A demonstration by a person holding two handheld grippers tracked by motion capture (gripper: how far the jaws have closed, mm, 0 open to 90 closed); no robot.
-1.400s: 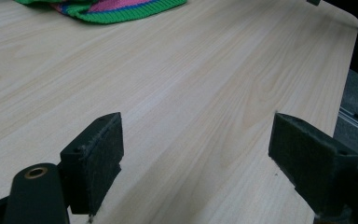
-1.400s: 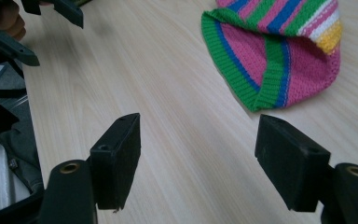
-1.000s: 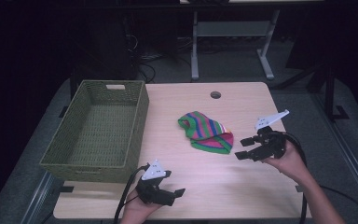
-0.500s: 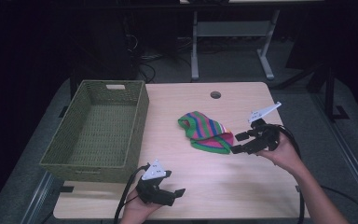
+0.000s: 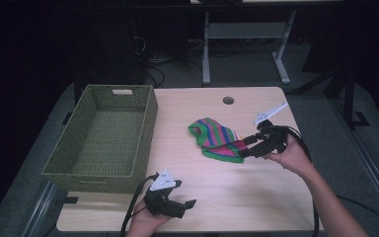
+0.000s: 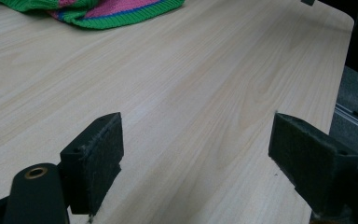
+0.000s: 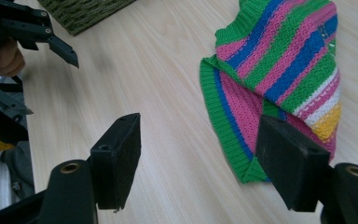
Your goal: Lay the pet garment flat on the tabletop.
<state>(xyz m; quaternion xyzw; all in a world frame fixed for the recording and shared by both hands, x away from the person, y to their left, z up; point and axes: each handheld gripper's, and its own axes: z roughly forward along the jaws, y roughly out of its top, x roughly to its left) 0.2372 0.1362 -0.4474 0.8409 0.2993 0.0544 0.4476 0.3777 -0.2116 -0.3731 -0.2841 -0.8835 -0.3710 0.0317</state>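
Cloth: striped knit garment in green, pink, blue w/ a yellow patch [image 5: 216,139], lying crumpled near mid-table on the pale wood-grain tabletop [image 5: 256,197], well apart from the olive woven basket [image 5: 106,140] at the table's left.
Right gripper [image 5: 246,146]: hovering at the garment's near-right edge; in the right gripper view the jaws are standing wide apart, one over bare wood, the other over the green ribbed hem [image 7: 223,126]; pinching nothing.
Left gripper [image 5: 185,207]: sitting low at the table's near edge, jaws spread, nothing btwn them; garment lying far ahead in its own view.
Handling: prob. light, soft, floppy; won't slip much on felt pads, not fragile; will be draping & trailing when lifted.
Where to grab: judging the folded hem edge nearest the right gripper is best, thick enough for a firm pinch.
Basket: looking empty inside.
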